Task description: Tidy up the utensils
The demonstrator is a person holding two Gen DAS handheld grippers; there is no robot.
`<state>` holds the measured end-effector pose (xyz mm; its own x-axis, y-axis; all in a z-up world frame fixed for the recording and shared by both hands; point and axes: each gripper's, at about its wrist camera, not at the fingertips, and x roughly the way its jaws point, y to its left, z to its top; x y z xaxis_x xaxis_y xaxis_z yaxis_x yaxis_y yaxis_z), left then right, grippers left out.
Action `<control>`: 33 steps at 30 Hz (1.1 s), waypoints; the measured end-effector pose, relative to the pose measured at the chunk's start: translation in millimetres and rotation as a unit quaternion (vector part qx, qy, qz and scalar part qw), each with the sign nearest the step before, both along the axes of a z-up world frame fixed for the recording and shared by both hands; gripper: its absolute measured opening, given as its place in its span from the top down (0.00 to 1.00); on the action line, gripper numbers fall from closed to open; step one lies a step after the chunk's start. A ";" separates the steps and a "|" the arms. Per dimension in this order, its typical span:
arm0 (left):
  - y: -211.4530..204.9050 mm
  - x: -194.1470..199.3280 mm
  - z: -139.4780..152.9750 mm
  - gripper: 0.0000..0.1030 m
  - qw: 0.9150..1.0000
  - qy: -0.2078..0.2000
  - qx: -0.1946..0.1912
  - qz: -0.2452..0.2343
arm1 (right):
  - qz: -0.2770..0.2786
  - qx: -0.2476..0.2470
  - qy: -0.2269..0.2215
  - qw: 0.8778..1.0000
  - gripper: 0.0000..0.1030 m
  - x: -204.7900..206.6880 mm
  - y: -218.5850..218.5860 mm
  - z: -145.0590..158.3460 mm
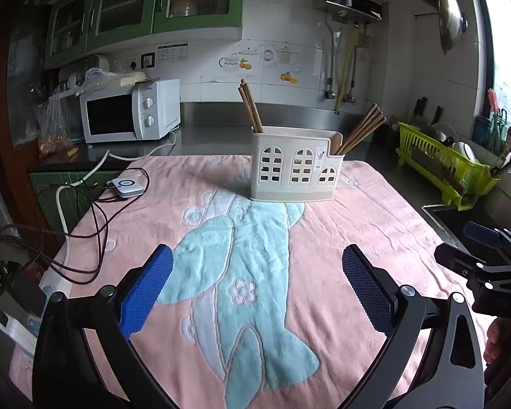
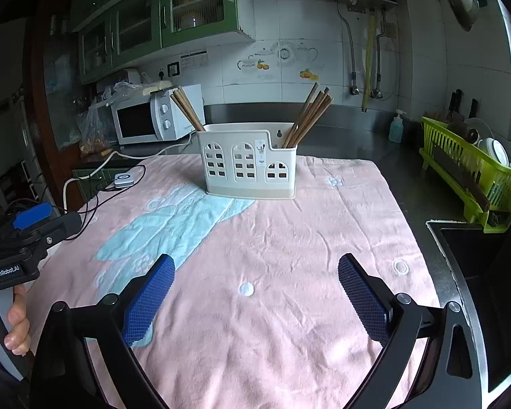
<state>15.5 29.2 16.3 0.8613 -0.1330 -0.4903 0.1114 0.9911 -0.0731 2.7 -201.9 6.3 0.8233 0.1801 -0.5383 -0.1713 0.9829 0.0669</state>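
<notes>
Left wrist view: left gripper [image 1: 257, 286] spread wide, holding nothing, over the towel's [image 1: 357, 225] near half. Utensil holder [image 1: 294, 167] stands at the towel's far edge, one chopstick bundle [image 1: 250, 107] in its left end, another bundle [image 1: 362, 131] in its right end. Bare towel lies between jaws and holder. Right gripper [image 2: 255, 294] likewise spread, empty, near the sink [image 2: 473, 259] edge.

Cream holder [image 2: 248, 167], brown chopsticks [image 2: 308, 116], pink towel [image 2: 289, 238].
</notes>
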 end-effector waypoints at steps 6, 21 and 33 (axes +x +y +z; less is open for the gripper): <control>4.5 -5.5 -7.9 0.04 1.000 0.009 0.012 0.002 | -0.003 0.004 0.008 1.000 0.09 -1.7 0.0 -6.7; 9.1 -10.8 -21.6 0.04 1.000 0.016 0.024 0.012 | -0.011 0.009 0.008 1.000 0.09 -4.8 -3.2 -8.5; 9.3 -12.6 -24.6 0.04 1.000 0.018 0.020 0.006 | -0.010 0.007 0.010 1.000 0.09 -4.8 -2.8 -9.4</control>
<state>3.0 38.5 -8.3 0.8446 -0.1023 -0.5255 0.0979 0.9945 -0.0362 -2.1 -204.8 -3.1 0.8159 0.1710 -0.5523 -0.1504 0.9851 0.0829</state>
